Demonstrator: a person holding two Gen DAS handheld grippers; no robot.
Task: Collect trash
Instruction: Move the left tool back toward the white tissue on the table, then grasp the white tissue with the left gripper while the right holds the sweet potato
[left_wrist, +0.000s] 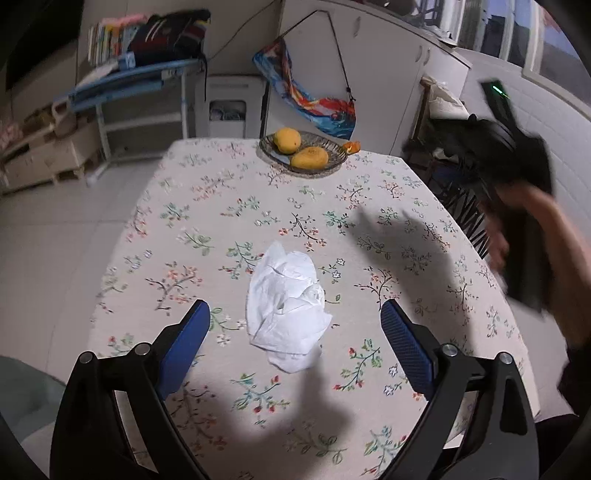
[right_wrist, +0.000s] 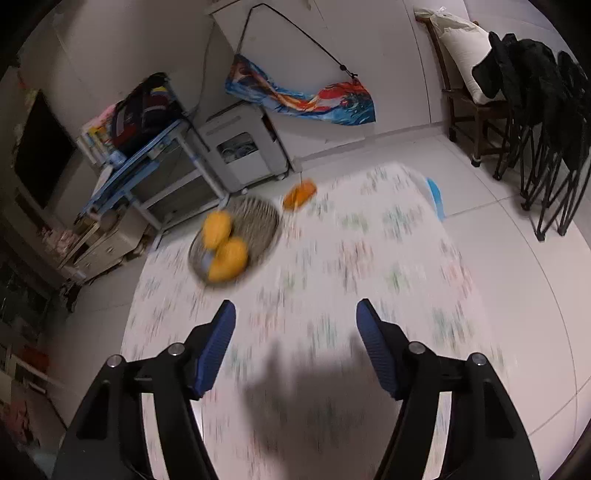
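Item one: crumpled white tissue (left_wrist: 286, 310), the piece of trash we see most clearly. It lies on the floral-clothed table (left_wrist: 207, 206), toward the near side and roughly midway left to right, well apart from everything else. We judge it very light, soft and limp, with loose folds that will crush under any squeeze. It is not fragile and not slippery, but it may slide along the cloth if nudged from one side only. We judge the best hold to be across the bunched middle, where the layers stack thickest, not at the thin lower flap.

Item two: left gripper (left_wrist: 295, 325). We hold it over the near part of the table with its blue pads spread wide, one on each side of the tissue, nothing between them touching. Whether the tips hover or rest on the cloth we cannot tell.

Item three: right gripper (right_wrist: 295, 321). Its jaws stand wide and empty above the table; this view is smeared by motion blur.

Item four: wire fruit basket (left_wrist: 332, 162) at the far edge, carrying two yellow-orange fruits (left_wrist: 286, 139).

Item five: small orange scrap (left_wrist: 351, 147) just beside the basket's right rim, possibly peel and possibly further trash; too small for us to say.
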